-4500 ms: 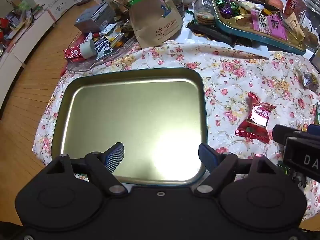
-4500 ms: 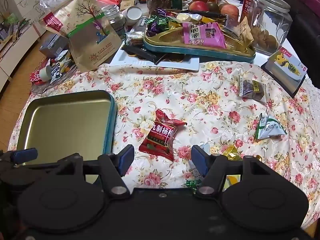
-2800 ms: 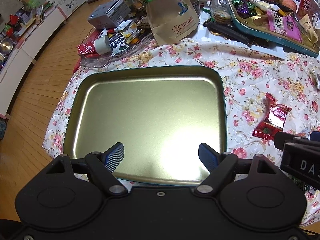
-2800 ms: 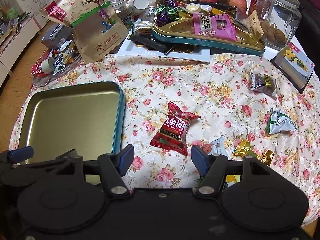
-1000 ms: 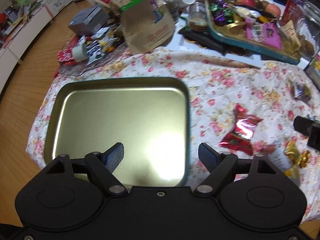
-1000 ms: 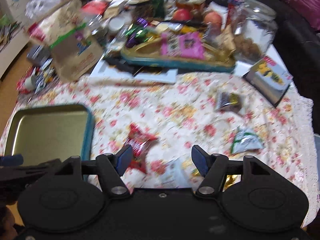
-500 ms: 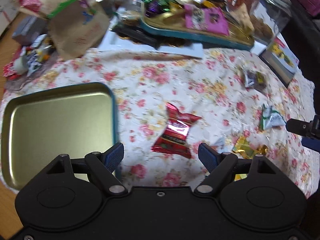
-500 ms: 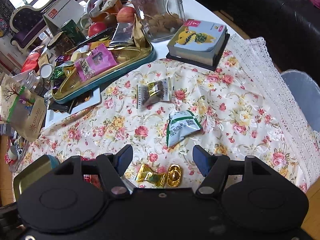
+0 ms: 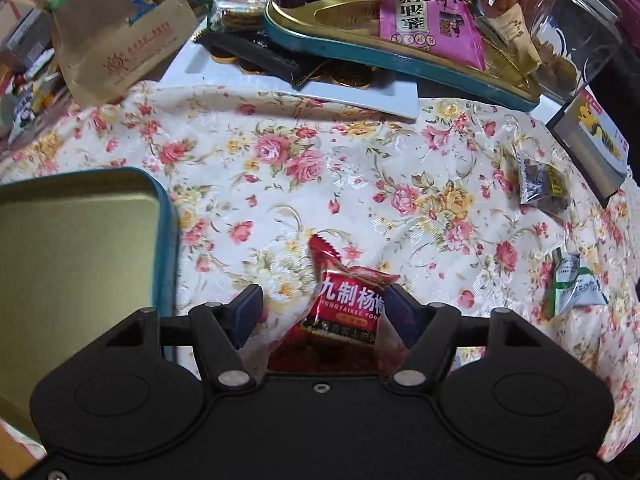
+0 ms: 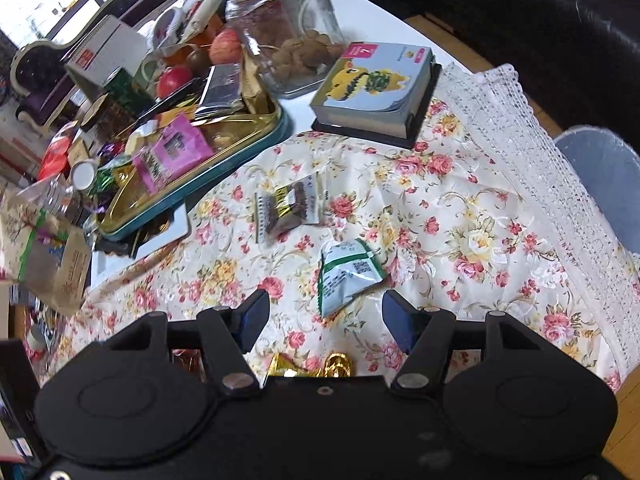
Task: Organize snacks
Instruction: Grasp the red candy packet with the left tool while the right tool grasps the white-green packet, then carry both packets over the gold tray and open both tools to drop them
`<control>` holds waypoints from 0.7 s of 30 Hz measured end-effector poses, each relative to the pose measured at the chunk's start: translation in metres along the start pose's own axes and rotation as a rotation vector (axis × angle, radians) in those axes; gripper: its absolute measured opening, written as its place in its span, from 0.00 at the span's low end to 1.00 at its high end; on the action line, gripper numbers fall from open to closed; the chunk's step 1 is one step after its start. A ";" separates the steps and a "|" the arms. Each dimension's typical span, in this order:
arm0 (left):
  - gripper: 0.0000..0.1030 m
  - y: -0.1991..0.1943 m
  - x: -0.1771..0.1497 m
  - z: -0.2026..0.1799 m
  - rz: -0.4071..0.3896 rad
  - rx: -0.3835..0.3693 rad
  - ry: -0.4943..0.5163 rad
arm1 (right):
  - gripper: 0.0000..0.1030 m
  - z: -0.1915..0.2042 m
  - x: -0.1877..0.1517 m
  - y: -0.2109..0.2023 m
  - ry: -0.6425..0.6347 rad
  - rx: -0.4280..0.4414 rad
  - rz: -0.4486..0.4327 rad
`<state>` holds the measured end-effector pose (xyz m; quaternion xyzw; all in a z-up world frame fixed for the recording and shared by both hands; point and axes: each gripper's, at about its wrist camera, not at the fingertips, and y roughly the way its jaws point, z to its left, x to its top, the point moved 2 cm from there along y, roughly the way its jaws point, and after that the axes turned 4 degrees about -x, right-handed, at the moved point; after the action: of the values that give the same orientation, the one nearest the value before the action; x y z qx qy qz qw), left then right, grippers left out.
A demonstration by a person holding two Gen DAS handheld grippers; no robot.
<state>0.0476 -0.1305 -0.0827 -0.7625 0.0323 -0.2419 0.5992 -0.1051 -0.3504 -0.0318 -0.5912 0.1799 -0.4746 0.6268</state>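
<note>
My left gripper [image 9: 322,314] is open and low over the floral tablecloth, its jaws astride a red snack packet [image 9: 344,308] that lies flat; the right finger touches its edge. An empty gold tray with a teal rim [image 9: 166,240] sits just to the left. My right gripper [image 10: 324,316] is open and empty above a green-and-white packet [image 10: 346,276]. A clear packet with dark contents [image 10: 288,206] lies beyond it. Gold-wrapped candies [image 10: 316,364] peek out under the right gripper body.
A full teal tray of snacks [image 9: 400,40] rests on a white board [image 9: 304,84] at the back. A brown paper bag [image 9: 116,36], a glass jar [image 10: 284,24] and a notepad block [image 10: 376,92] stand around. The cloth's lace edge [image 10: 560,200] hangs at the right.
My left gripper has swung right from the tray and dropped down around the red packet. My right gripper has moved closer over the green-and-white packet.
</note>
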 end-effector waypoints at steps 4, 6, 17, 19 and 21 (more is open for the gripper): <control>0.66 0.015 -0.006 -0.004 0.034 0.043 0.041 | 0.64 0.002 0.007 0.018 -0.015 -0.034 -0.009; 0.66 0.016 -0.006 -0.005 0.022 0.042 0.055 | 0.64 0.006 0.006 0.027 -0.045 -0.044 0.000; 0.42 0.013 0.003 0.002 0.057 -0.059 0.013 | 0.64 0.007 0.004 0.074 -0.033 -0.152 0.024; 0.41 0.012 0.003 0.008 0.067 -0.087 -0.025 | 0.62 0.002 0.002 0.080 0.005 -0.144 0.050; 0.41 0.009 0.004 0.014 0.070 -0.088 -0.058 | 0.41 -0.001 -0.001 0.081 0.022 -0.124 0.043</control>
<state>0.0594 -0.1217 -0.0922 -0.7932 0.0518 -0.1970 0.5739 -0.0753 -0.3620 -0.1061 -0.6194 0.2287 -0.4555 0.5971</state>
